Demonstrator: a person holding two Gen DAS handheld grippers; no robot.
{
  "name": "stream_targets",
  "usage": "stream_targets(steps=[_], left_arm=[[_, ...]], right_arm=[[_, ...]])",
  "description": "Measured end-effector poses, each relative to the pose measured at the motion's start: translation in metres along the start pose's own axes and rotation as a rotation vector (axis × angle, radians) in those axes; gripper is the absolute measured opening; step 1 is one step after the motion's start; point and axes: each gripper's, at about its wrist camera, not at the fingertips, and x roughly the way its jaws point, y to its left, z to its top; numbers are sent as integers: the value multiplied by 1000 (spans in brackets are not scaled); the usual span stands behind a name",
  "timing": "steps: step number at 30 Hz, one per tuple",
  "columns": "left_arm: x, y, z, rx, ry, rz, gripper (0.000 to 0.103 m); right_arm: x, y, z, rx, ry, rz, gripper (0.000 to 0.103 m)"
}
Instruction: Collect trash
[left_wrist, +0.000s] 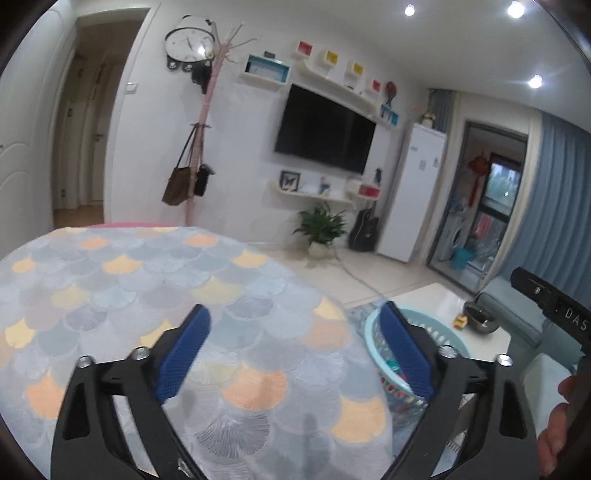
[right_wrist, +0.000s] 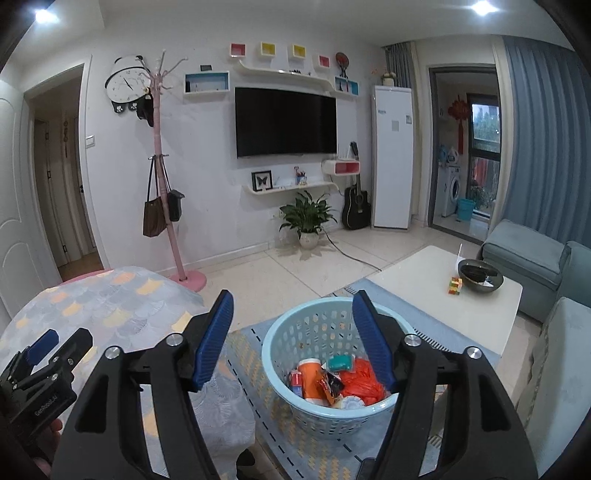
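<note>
A light blue plastic basket (right_wrist: 291, 332) stands on the floor rug and holds several pieces of trash: an orange bottle (right_wrist: 312, 378), an orange plastic bag (right_wrist: 360, 384), a teal item (right_wrist: 340, 363) and dark wrappers. My right gripper (right_wrist: 293, 325) is open and empty, held above the basket. My left gripper (left_wrist: 295, 339) is open and empty above the round table with the fan-patterned cloth (left_wrist: 110, 280). The basket shows in the left wrist view (left_wrist: 439, 334) behind the right finger. The left gripper also shows in the right wrist view (right_wrist: 59, 345).
A white coffee table (right_wrist: 443, 295) at the right carries a dark bowl (right_wrist: 480, 277) and a small coloured block toy (right_wrist: 455, 285). A blue sofa (right_wrist: 546, 266) stands at the far right. A pink coat rack (right_wrist: 166, 206), a potted plant (right_wrist: 308, 221) and a guitar (right_wrist: 356, 206) line the far wall.
</note>
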Motion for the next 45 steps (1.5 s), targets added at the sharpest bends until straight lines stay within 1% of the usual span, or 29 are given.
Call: stream_targets(steps=[3, 6, 8, 14, 18, 21, 24, 26, 45], left_arm=[[-1, -2, -1, 21, -12, 10, 93], [-3, -7, -2, 38, -23, 15, 93], [-5, -12, -3, 63, -35, 37, 95], [-10, -21, -5, 108, -65, 67, 95], [-10, -21, -5, 116, -65, 76, 95], [-9, -21, -5, 117, -64, 82, 95], [-9, -21, -5, 118, -64, 82, 95], [-9, -21, -5, 119, -63, 83, 95], [-11, -19, -4, 140, -68, 67, 95]], right_arm=[[-9, -2, -3, 3, -17, -3, 71], [-13, -3, -8, 8, -12, -1, 71], [-14, -4, -13, 2, -5, -12, 71], [-13, -5, -20, 6, 8, -19, 72], [-13, -5, -22, 7, 15, -13, 73], [-12, -5, -21, 9, 15, -6, 76], [-10, -5, -22, 6, 9, -14, 78], [-9, -4, -23, 0, 1, -37, 78], [-1, -2, -25, -1, 12, -23, 78]])
